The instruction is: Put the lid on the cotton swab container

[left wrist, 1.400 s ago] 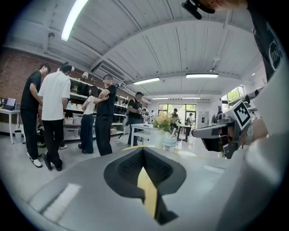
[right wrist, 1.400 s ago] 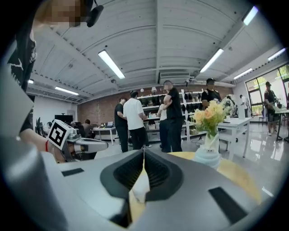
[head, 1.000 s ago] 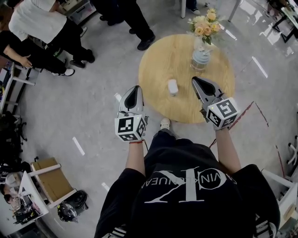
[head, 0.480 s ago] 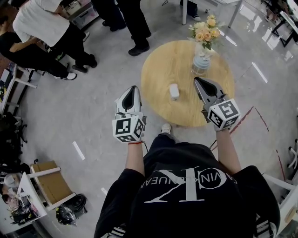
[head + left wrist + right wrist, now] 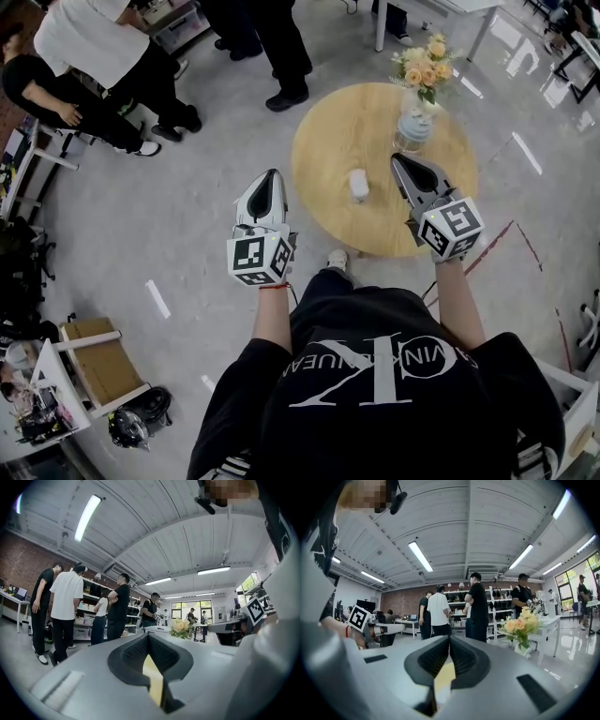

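A small white cotton swab container (image 5: pixel 358 184) stands near the middle of the round wooden table (image 5: pixel 328 169). It is too small here to tell a lid from its body. My left gripper (image 5: pixel 272 175) hangs shut over the floor, left of the table's edge, with nothing in it. To the container's right, my right gripper (image 5: pixel 395 159) is shut and empty above the table. Both point level across the room: the left gripper view shows its jaws (image 5: pixel 148 635) closed together, and so does the right gripper view (image 5: pixel 449 638). Neither gripper view shows the container.
A vase of yellow and peach flowers (image 5: pixel 419 80) stands at the table's far side, behind the right gripper; the flowers (image 5: pixel 521 623) also show in the right gripper view. Several people (image 5: pixel 103 56) stand and sit at the far left. A cardboard box (image 5: pixel 101 361) lies at the near left.
The table and container have slid slightly right and lower in the head view. Both grippers keep nearly the same places and stay shut.
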Demonstrator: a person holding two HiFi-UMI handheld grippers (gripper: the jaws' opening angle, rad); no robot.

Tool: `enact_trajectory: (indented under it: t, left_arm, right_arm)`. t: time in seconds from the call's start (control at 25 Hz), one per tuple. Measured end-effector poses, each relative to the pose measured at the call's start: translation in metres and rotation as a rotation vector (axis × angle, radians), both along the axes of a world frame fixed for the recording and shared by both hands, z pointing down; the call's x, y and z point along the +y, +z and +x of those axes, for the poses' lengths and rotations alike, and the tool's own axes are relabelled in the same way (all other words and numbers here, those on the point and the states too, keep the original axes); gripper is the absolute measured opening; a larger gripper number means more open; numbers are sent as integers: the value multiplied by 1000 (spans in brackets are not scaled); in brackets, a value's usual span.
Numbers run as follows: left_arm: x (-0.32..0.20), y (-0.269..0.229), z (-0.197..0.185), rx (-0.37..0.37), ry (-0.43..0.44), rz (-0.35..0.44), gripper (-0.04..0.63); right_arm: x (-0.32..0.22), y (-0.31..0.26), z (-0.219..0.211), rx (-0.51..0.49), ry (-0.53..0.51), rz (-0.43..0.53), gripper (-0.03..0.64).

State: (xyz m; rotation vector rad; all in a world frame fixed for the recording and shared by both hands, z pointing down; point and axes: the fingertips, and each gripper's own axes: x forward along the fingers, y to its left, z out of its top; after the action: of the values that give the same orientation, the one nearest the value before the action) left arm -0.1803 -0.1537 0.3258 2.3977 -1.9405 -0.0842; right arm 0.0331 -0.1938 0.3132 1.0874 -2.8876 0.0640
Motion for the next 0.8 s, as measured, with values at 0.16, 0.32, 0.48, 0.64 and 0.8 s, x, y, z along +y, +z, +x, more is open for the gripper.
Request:
enact_trajectory:
  t: [0.16, 0.32, 0.48, 0.64, 0.8]
  left_arm:
    - [1, 0, -6, 2, -9, 0, 11]
    - [-2, 3, -9, -2, -15, -2, 11]
    - [-5, 6, -10, -1, -16, -8, 11]
    - [-7, 8, -12, 0, -19, -12, 11]
    - [-9, 8, -13, -3, -24, -14, 11]
  right_arm:
    - [-2, 0, -6, -1, -12, -1, 17]
    - [-5, 3, -9, 6, -19, 1, 17]
    - [-9, 8, -9, 10, -19, -5, 17]
    - [-12, 10, -10, 11, -19, -8, 17]
    - [-14, 12, -11, 8, -23, -13, 17]
